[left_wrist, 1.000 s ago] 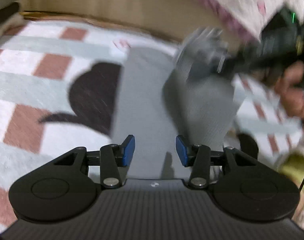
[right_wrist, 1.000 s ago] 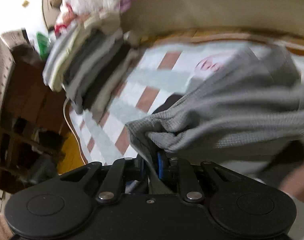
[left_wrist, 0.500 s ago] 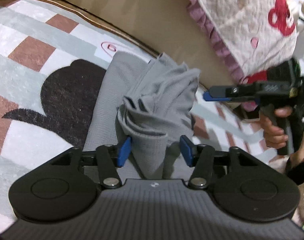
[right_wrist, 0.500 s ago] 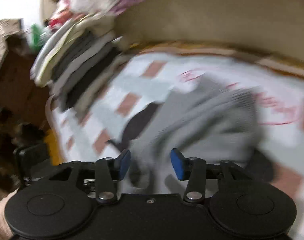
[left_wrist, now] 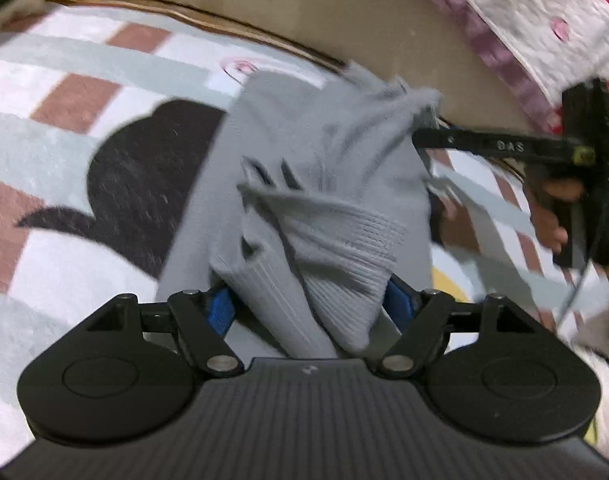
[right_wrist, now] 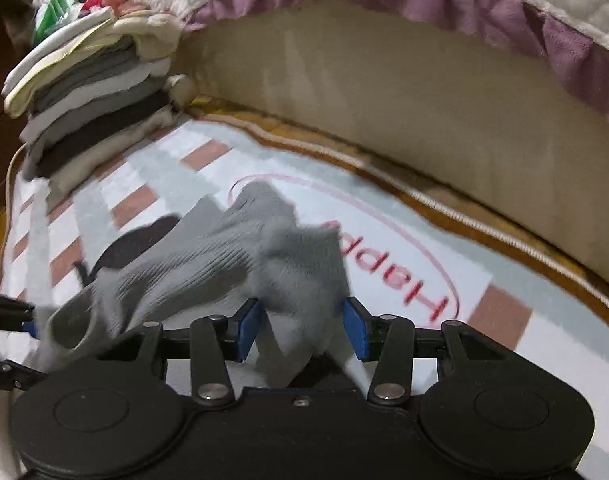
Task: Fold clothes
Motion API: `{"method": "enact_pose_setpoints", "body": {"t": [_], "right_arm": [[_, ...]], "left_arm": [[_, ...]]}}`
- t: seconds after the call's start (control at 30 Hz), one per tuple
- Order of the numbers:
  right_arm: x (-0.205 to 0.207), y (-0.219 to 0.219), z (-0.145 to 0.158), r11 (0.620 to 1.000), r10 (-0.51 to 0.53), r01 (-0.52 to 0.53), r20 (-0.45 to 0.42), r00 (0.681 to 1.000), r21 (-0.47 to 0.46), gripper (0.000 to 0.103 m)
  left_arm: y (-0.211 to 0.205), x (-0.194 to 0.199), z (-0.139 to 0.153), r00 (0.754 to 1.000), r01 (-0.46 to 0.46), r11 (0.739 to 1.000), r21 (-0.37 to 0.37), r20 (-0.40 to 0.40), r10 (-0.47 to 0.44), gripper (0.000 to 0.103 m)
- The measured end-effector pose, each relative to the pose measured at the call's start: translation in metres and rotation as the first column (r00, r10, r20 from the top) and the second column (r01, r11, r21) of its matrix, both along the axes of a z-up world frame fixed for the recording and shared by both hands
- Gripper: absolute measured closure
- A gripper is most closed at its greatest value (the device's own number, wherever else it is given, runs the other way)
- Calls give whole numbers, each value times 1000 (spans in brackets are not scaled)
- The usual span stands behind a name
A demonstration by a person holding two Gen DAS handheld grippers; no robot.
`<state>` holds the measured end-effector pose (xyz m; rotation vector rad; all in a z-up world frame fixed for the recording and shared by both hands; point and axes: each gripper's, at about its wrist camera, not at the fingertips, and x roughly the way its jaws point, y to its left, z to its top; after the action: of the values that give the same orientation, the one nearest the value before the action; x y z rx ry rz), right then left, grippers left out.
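Much of what I see is unclear. In the left wrist view the far part of the grey knitted garment (left_wrist: 324, 184) is blurred, and my left hand-held gripper (left_wrist: 306, 306) covers its near end, so I cannot tell how the cloth lies under the body of the tool. In the right wrist view the garment (right_wrist: 224, 264) is also smeared at its left side, and the word printed on the patterned mat (right_wrist: 384, 216) is partly hidden by the cloth; I read only some red letters.

The garment lies bunched on the mat, toward the edge that runs along the beige padded wall (right_wrist: 404, 92). My left hand-held gripper stands wide open, and a ribbed fold of the garment hangs between its blue pads (left_wrist: 220, 310); the cloth touches or covers both pads, but the pads do not press on it.

My right hand-held gripper (right_wrist: 300, 326) is also open, about half way, with a crumpled part of the garment between its blue pads (right_wrist: 246, 326). The cloth seems to touch both, yet I cannot tell if it is really pinched. From the left wrist view this gripper (left_wrist: 432, 130) shows at the far right corner of the garment, its tips lost in the cloth.

A stack of folded clothes (right_wrist: 88, 112) sits at the far left corner of the mat, against the wall.
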<state>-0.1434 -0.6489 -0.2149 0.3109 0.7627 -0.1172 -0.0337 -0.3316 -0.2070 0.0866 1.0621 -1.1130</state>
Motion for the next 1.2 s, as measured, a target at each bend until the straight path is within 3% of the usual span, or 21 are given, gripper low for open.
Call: {"method": "enact_pose_setpoints", "body": {"t": [0.1,0.13,0.17,0.2,0.23,0.27,0.4,0.5,0.57,0.63,0.7,0.8,0.87,0.97,1.07,1.13,1.2], "right_arm": [[1,-4,-3,999,-15,13,54,998,44,51],[2,-4,-4,999,-17,14,70,997,52,50],[2,-4,-5,998,-20,14,86,996,60,50],[3,-4,-6,998,-22,15,102,995,68,50],[3,-4,-6,997,-24,16,118,993,76,51],[4,-4,-7,996,-27,16,133,991,84,52],[6,-3,-10,993,-39,16,196,980,115,52],[7,-3,-11,989,-56,22,236,970,145,52],[7,-6,-9,981,-97,53,235,967,184,52],[6,-8,-6,971,-137,84,233,963,224,53],[6,-11,-3,958,-177,114,230,957,263,53],[5,-15,1,934,-236,158,221,946,321,53],[4,-17,3,915,-275,187,214,937,359,53],[4,-21,7,881,-332,228,199,922,414,50],[-7,-19,14,896,-304,220,171,937,386,51],[-16,-16,19,912,-273,206,150,950,356,50],[-24,-13,24,926,-242,190,127,962,325,51]], "left_arm": [[-8,2,-2,999,10,1000,-11,42,-9,29],[-9,1,-1,997,14,1000,-9,73,-14,41],[-11,-1,0,994,19,1000,-8,104,-18,65],[-13,-3,2,991,23,1000,-6,134,-22,81],[-12,-6,7,986,29,1000,-10,164,-27,91],[-9,-11,17,981,35,999,-20,193,-31,92],[15,-35,59,938,86,994,-61,340,-60,92],[34,-41,67,936,40,998,-44,351,-22,92],[40,-31,48,953,-26,1000,18,301,19,92],[41,-14,24,976,-100,991,84,203,81,92],[42,-5,15,981,-154,984,89,136,141,91],[37,-12,21,974,-151,980,131,187,125,89],[40,-14,24,969,-178,969,173,204,142,77],[54,-12,29,958,-236,949,209,213,191,70],[68,-19,45,932,-255,940,227,318,175,57],[74,-21,58,890,-260,938,227,434,142,58],[77,-21,75,863,-260,947,187,485,141,57]]}}
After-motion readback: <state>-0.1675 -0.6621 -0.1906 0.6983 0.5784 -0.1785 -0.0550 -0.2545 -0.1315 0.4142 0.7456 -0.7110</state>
